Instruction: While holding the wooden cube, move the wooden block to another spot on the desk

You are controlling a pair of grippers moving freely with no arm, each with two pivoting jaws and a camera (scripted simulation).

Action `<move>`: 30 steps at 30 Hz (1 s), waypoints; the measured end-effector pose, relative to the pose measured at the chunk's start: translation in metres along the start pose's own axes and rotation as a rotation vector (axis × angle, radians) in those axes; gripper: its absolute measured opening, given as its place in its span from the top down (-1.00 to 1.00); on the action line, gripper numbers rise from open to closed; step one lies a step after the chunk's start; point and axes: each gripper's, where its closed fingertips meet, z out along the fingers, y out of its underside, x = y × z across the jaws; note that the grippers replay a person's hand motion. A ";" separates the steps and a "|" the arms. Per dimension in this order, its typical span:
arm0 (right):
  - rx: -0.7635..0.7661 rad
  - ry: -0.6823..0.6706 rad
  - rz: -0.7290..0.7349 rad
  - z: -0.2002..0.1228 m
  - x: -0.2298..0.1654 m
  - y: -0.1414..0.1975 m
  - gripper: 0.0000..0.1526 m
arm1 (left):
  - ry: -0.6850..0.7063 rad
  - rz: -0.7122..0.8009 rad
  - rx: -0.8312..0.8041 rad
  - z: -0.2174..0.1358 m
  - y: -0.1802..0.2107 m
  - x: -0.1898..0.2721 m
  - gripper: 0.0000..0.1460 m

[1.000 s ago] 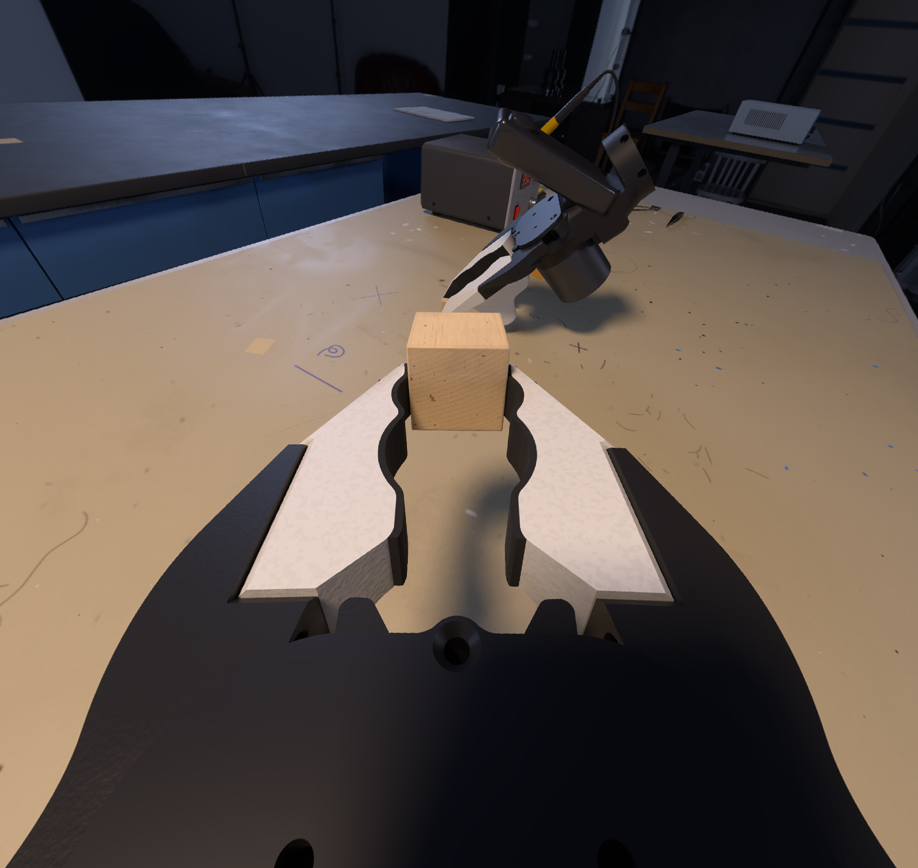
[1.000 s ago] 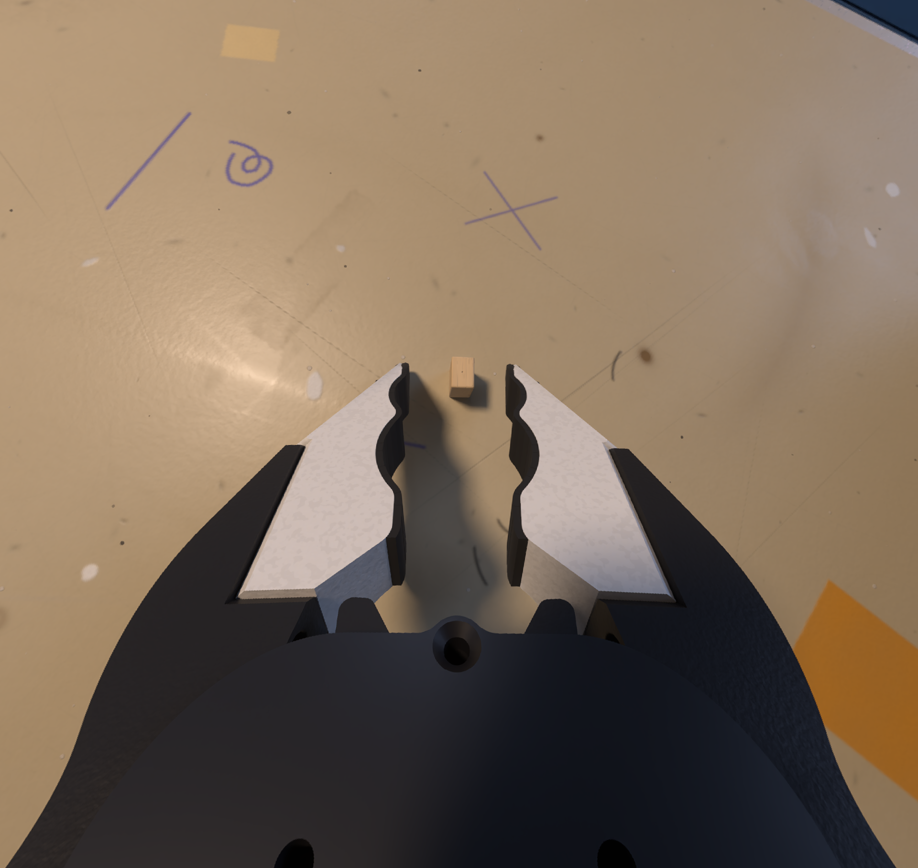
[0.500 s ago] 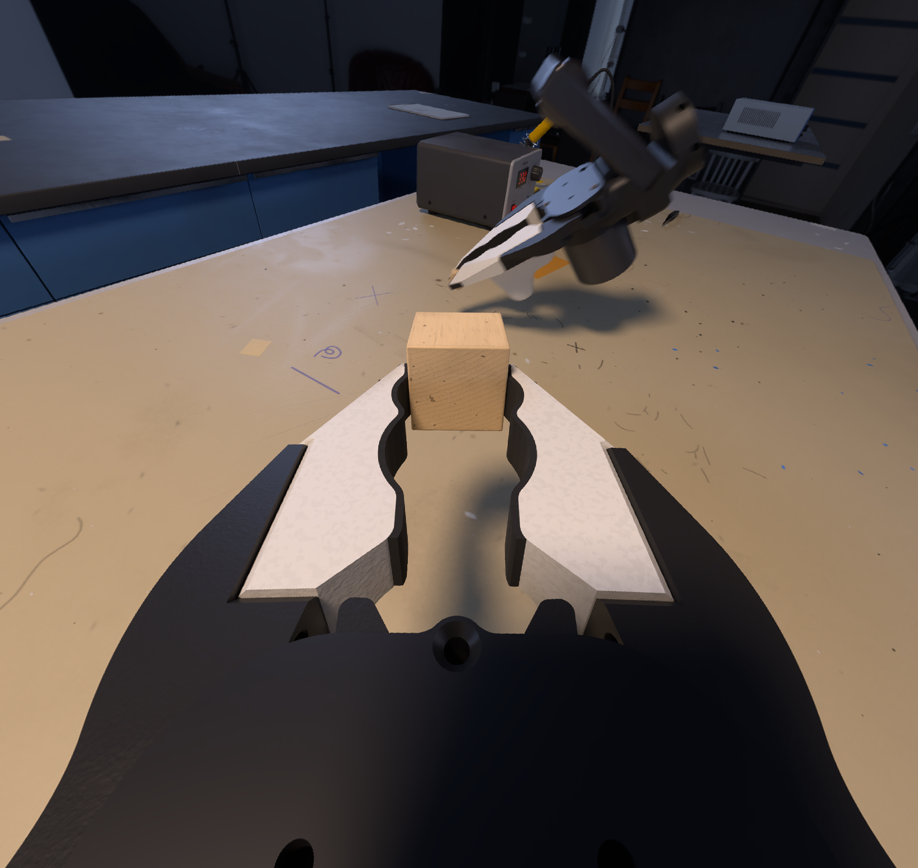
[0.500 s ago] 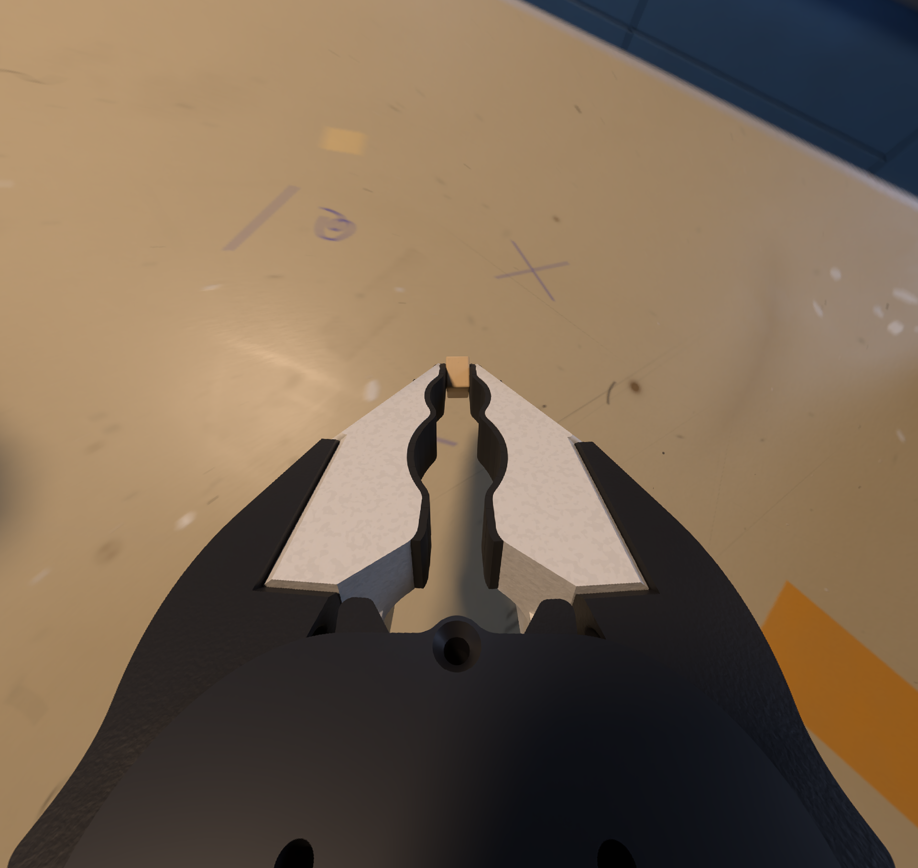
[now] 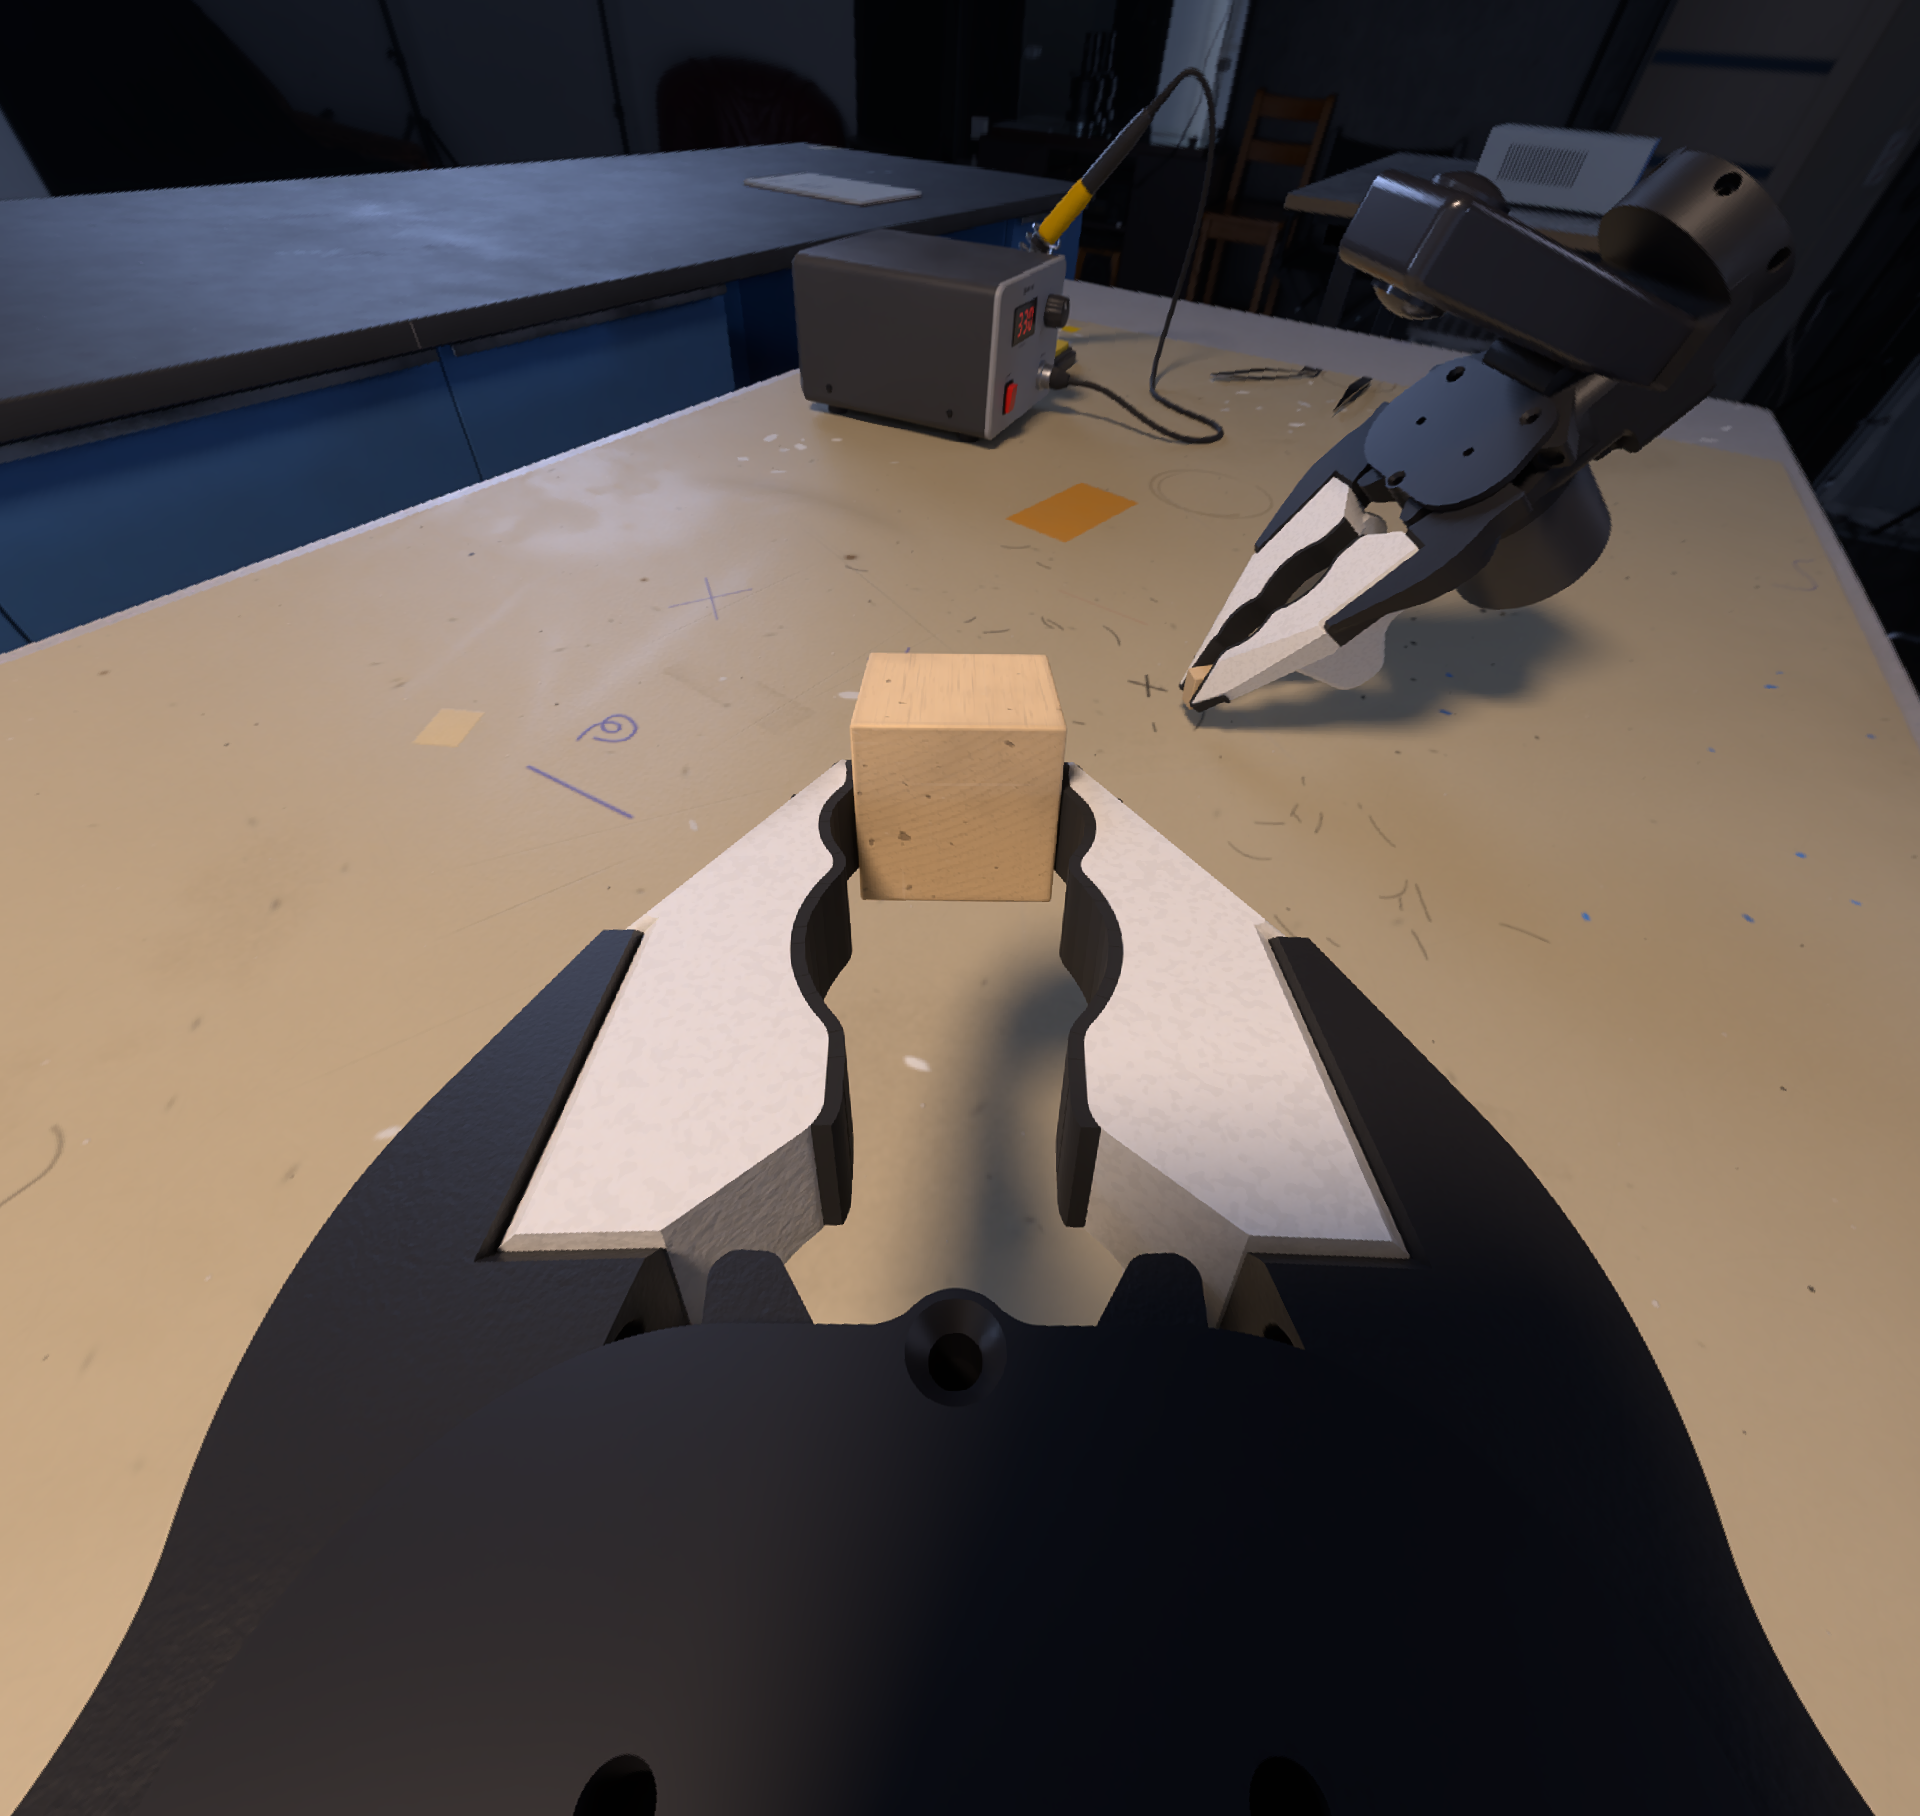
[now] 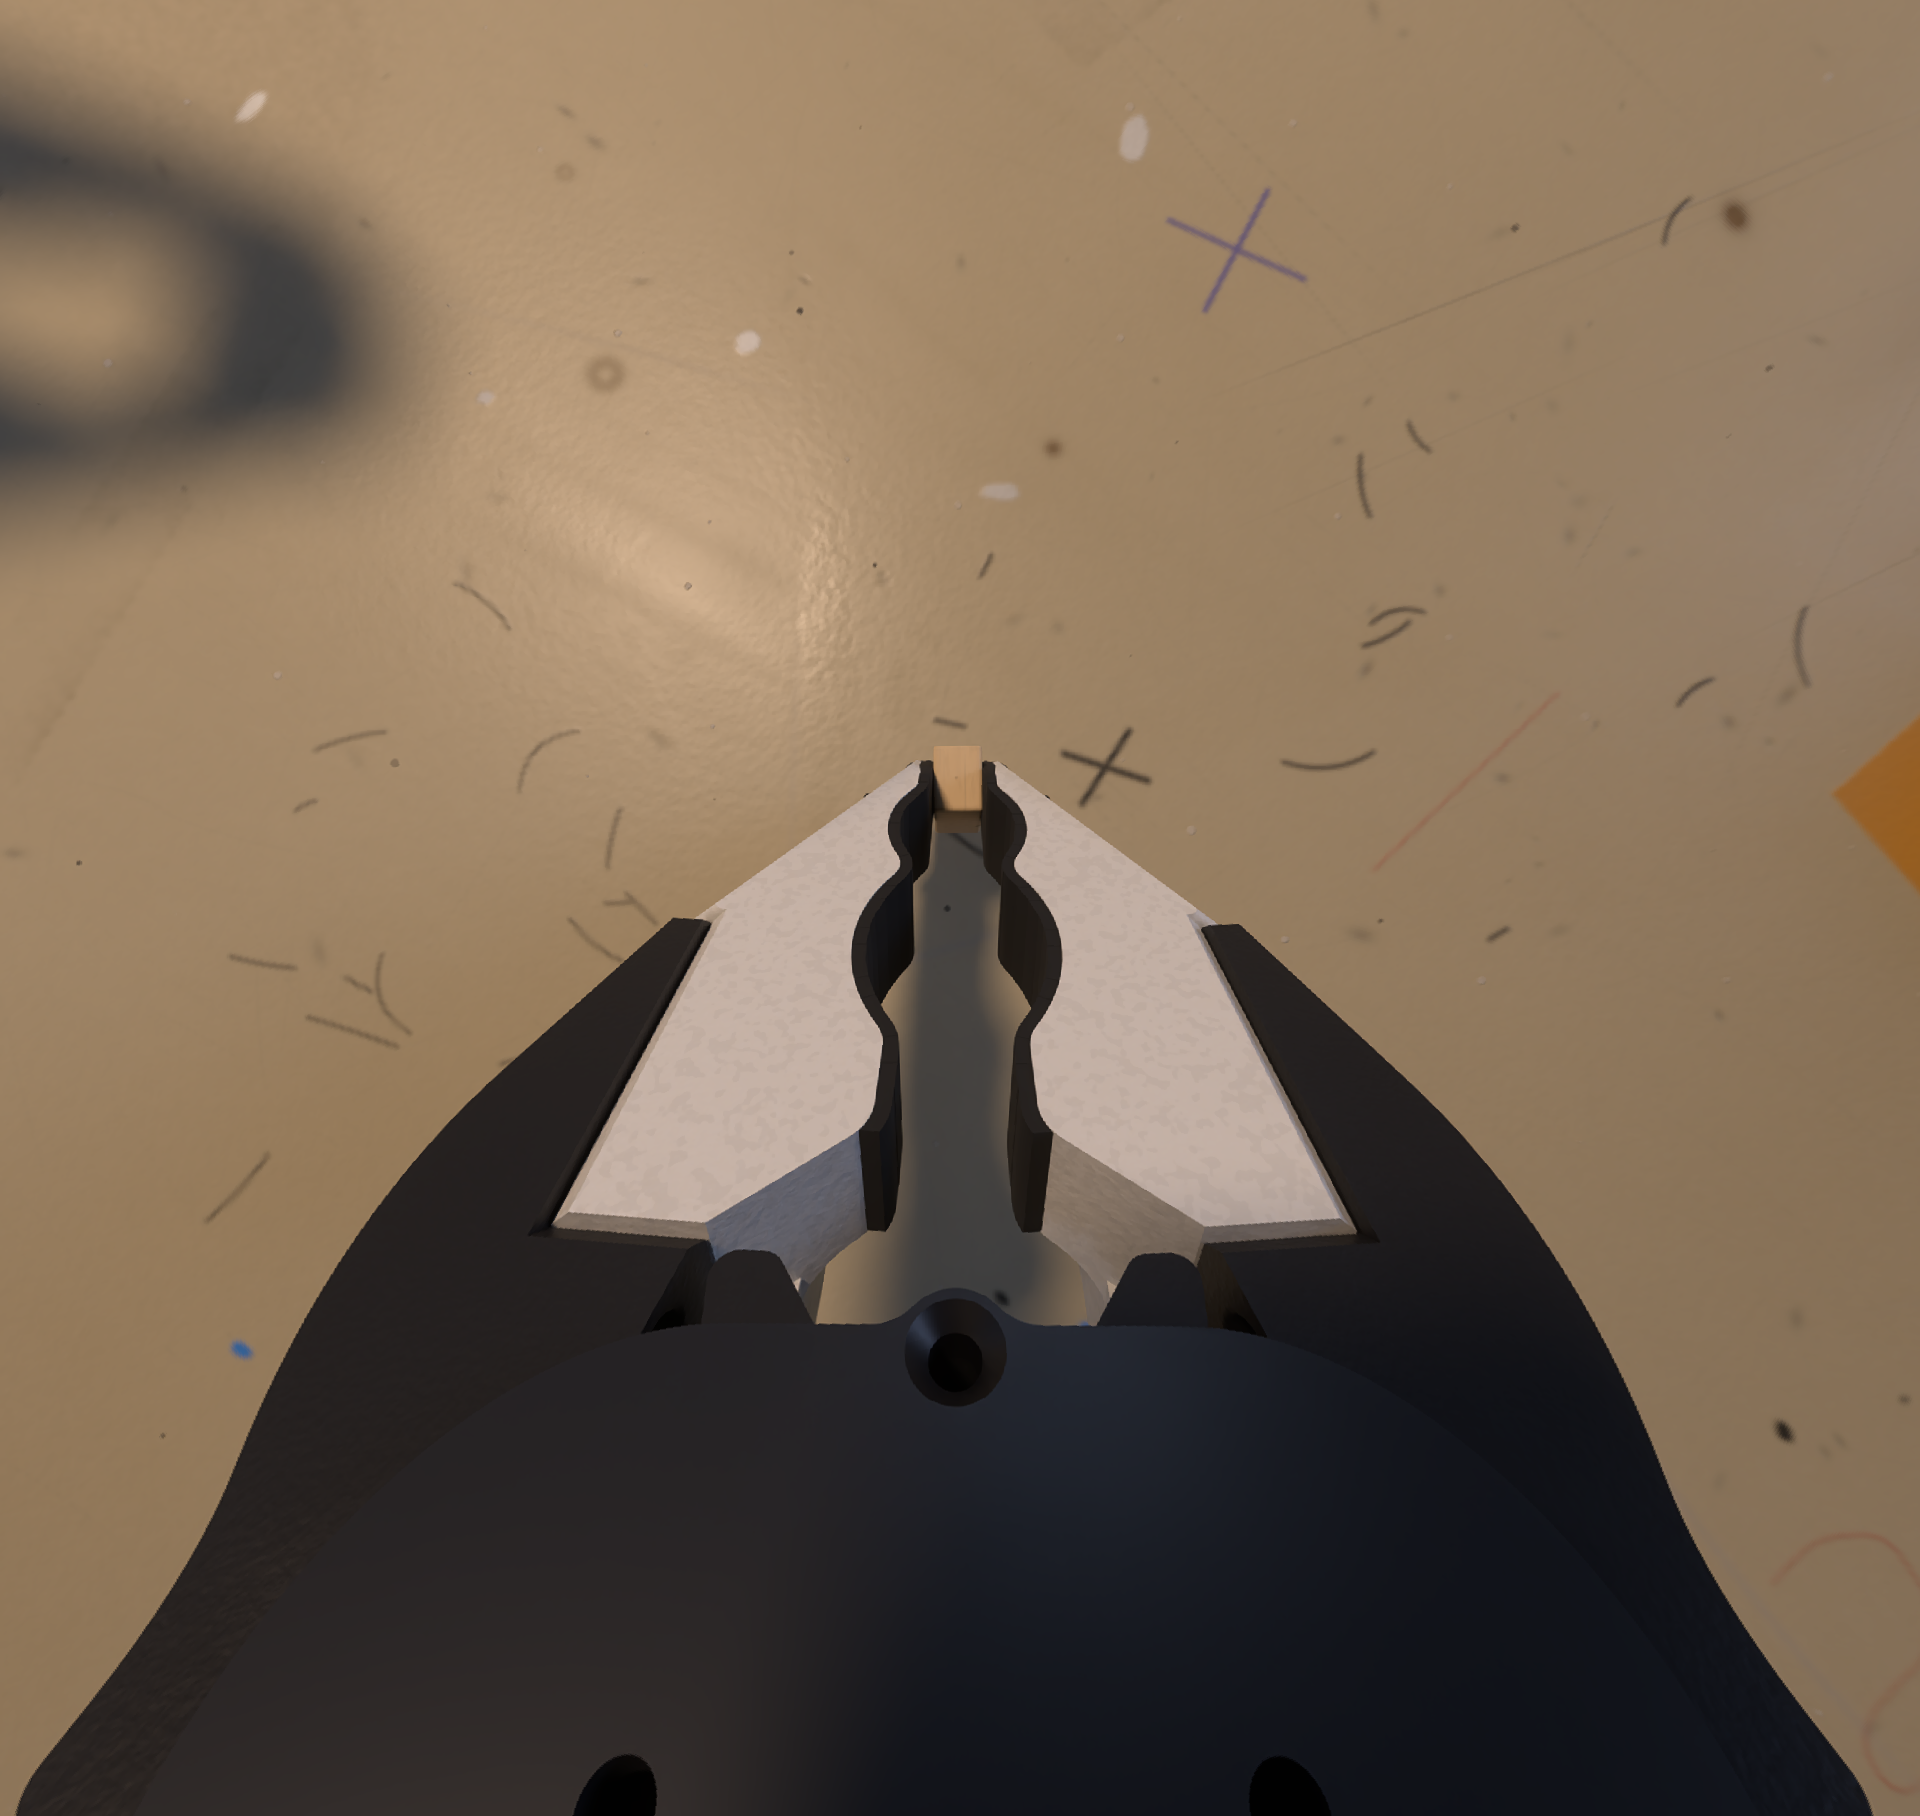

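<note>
Over the tan surface (image 5: pixel 312 935), your left claw (image 5: pixel 956 831) grips the wooden cube (image 5: pixel 956 779) at its tips. Your right claw (image 6: pixel 958 790) pinches the small wooden block (image 6: pixel 957 777) low beside a black cross (image 6: pixel 1107 767) — likely the set-down; next, open gently.

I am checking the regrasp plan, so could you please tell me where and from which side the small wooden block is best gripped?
Grip the wooden block across its two narrow side faces, coming from above along its length, as the right tool does now. The block is tiny and slim, so only the fingertips fit it, closed almost fully. The left tool is occupied with the wooden cube, clamped on its flat opposite sides.
</note>
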 end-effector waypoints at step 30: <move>0.400 0.070 0.126 -0.016 0.018 -0.058 0.56 | -0.316 0.001 -0.109 -0.065 0.019 -0.060 0.50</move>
